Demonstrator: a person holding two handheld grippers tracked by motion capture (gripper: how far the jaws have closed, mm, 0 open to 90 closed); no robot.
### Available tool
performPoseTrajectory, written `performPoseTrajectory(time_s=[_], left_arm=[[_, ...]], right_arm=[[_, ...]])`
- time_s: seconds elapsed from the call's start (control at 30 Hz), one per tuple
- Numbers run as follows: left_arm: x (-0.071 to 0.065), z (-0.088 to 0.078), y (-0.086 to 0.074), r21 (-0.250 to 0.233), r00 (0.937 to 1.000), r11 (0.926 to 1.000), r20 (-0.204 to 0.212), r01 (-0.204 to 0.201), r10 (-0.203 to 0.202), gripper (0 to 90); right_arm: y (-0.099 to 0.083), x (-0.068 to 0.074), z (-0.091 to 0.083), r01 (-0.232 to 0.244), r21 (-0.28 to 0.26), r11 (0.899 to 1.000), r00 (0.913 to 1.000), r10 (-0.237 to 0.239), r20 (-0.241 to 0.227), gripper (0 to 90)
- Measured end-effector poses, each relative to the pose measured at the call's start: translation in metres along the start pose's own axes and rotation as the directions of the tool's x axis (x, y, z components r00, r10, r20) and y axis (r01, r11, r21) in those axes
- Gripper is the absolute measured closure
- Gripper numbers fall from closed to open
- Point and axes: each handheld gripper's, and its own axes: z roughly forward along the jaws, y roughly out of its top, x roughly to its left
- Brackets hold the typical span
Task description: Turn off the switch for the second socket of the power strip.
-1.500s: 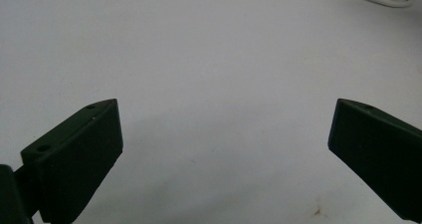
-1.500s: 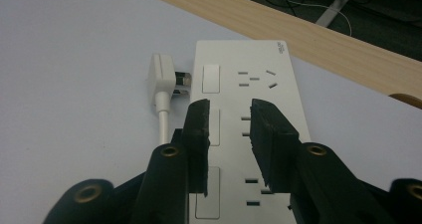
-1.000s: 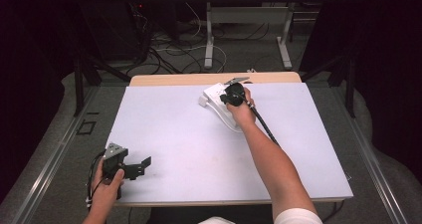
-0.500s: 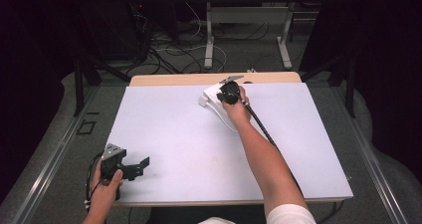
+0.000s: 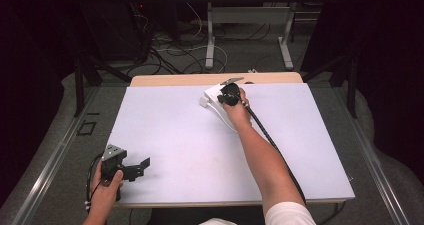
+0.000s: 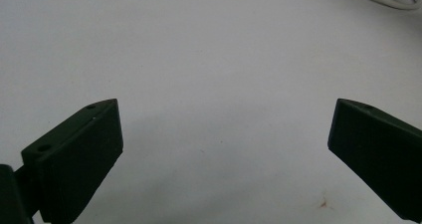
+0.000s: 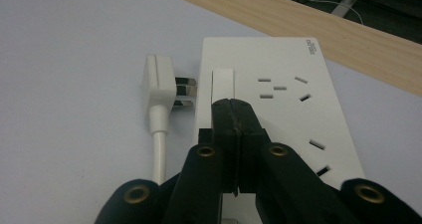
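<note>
White tabletop (image 5: pixel 175 130) is spread under both tools, with dark floor and cables beyond its far edge. At the far side the right gripper (image 7: pixel 234 107) is seen with its jaws pressed fully together, nothing between them, the tips set on the raised rocker switch (image 7: pixel 223 83) of a white power strip (image 7: pixel 278 104). The step appears to be a switch press, best done with a straight, steady push so the tips are not slid off the narrow rocker. Just left of the tips a white plug (image 7: pixel 159 82) lies on its side, prongs touching the strip's edge, its cord trailing back. Right of the tips, empty sockets are shown. Well apart, at the near-left corner, the left gripper (image 6: pixel 224 134) is held wide apart over bare table.
</note>
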Motion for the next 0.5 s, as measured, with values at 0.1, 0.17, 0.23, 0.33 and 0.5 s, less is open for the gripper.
performPoseTrajectory(time_s=[0.1,0.17,0.23,0.33,0.5], left_arm=[[-0.0002,0.0001,-0.0001,0.000,1.0000,1.0000,-0.001,0.002,-0.002,0.7],[-0.0001,0.0002,-0.0001,0.001,1.0000,1.0000,-0.002,0.001,-0.001,0.8],[-0.0002,0.0003,-0.0002,0.001,1.0000,1.0000,-0.002,0.001,-0.001,0.8],[-0.0007,0.0005,-0.0002,0.004,1.0000,1.0000,-0.003,0.002,-0.002,0.8],[-0.0014,0.0007,-0.0001,0.007,1.0000,1.0000,-0.001,0.002,-0.002,0.8]], right_arm=[[-0.0006,-0.0003,0.0009,-0.013,-0.011,1.000,0.9999,0.013,0.005,90.0],[-0.0005,-0.0014,0.0013,-0.020,-0.012,1.000,0.9998,0.020,-0.005,90.0],[-0.0006,-0.0014,0.0012,-0.024,-0.010,1.000,0.9997,0.024,-0.006,90.0],[-0.0010,-0.0015,0.0011,-0.031,-0.012,0.999,0.9995,0.030,-0.007,90.0],[-0.0013,-0.0032,0.0011,-0.057,-0.009,0.998,0.9982,0.057,-0.018,90.0]])
